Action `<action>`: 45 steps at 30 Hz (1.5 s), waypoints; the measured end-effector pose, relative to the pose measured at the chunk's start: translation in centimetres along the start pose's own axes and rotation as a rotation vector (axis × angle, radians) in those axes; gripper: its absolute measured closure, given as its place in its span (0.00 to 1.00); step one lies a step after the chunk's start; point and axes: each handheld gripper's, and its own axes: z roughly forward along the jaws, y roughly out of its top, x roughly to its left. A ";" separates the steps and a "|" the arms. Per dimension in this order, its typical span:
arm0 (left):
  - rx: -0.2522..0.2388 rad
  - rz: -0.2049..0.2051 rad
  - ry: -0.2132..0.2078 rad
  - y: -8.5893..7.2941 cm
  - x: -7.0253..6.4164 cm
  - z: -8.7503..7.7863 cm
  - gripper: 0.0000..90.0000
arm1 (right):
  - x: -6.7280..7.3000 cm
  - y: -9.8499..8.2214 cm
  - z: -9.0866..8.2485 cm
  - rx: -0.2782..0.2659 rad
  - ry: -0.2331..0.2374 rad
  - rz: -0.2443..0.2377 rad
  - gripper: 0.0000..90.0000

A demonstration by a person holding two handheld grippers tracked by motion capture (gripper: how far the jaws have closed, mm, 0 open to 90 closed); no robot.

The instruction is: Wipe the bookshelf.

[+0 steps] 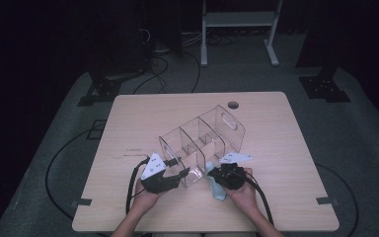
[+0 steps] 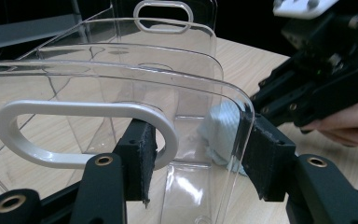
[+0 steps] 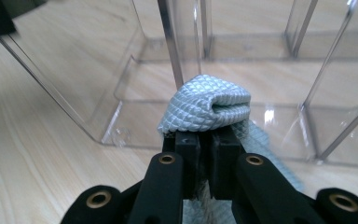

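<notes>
Table (image 1: 286, 148), wooden, with a clear plastic organizer (image 1: 202, 140) lying slantwise across its middle, the near end pointing at the front edge. Dividers split it into several open compartments; each end wall has a handle slot.

Left gripper (image 1: 180, 174) sits at the organizer's near end. In the left gripper view its pads (image 2: 140, 156) clamp the near end wall at the corner beside the white-rimmed handle slot (image 2: 81, 133), one pad inside the wall, one outside. Firm hold, steadying the box.

Right gripper (image 1: 213, 174) is just right of that same end, close to the front edge of the table. Its jaws are clenched on a folded pale blue cloth (image 3: 209, 105); a rounded fold bulges beyond the tips and the rest trails down behind the jaws. From above, the cloth (image 1: 217, 185) hangs toward the tabletop beside the organizer's outer wall. The fold looks to be at or very near the plastic, but I cannot tell if it touches.

Judgement: wiping the organizer is the step in hand. To do it well, keep the left clamp steady so the light box does not skate across the table, press the bulging fold flat against the wall, not the hard jaw tips, and stroke along the wall toward the far end. Keep the trailing cloth from snagging on the corner.
</notes>
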 end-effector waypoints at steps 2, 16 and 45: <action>-0.003 -0.003 0.002 0.0 0.0 0.0 0.53 | 0.0 -0.2 0.1 0.010 0.002 0.004 0.93; 0.000 0.001 0.007 0.1 -0.1 0.3 0.53 | 0.9 1.6 -2.1 -0.079 -0.009 -0.036 0.93; 0.000 0.012 -0.020 0.2 -0.2 -1.0 0.46 | 2.0 0.8 -2.2 -0.081 0.028 -0.047 0.92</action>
